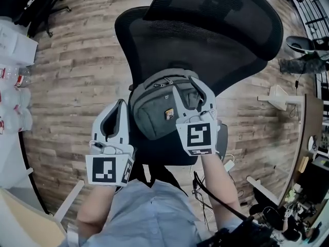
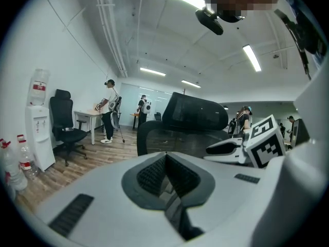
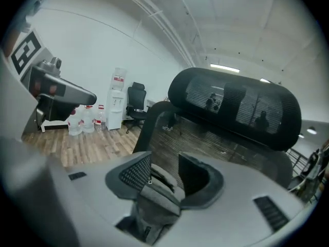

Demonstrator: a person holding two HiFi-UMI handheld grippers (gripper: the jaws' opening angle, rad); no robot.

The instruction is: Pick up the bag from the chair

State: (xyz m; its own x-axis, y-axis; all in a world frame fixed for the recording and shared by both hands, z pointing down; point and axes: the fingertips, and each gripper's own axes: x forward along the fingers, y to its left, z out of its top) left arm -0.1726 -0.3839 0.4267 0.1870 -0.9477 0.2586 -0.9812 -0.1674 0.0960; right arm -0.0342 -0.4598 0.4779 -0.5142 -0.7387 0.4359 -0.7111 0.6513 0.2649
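A grey backpack (image 1: 157, 112) sits on the seat of a black mesh office chair (image 1: 205, 30), leaning against its back. My right gripper (image 1: 184, 84) stands open over the bag's top, one finger on each side. In the right gripper view a grey strap of the bag (image 3: 157, 189) lies between the pads of that gripper (image 3: 160, 163), touching the left pad. My left gripper (image 1: 122, 103) is shut on nothing, just left of the bag by the seat's edge. Its pads meet (image 2: 165, 156) in the left gripper view, with the chair (image 2: 195, 112) beyond.
Water bottles (image 1: 15, 86) stand on the wooden floor at the left. A water dispenser (image 2: 38, 122) and a second black chair (image 2: 64, 125) are by the wall, and people (image 2: 109, 109) stand at a desk farther off. Cables (image 1: 205, 189) lie under the chair.
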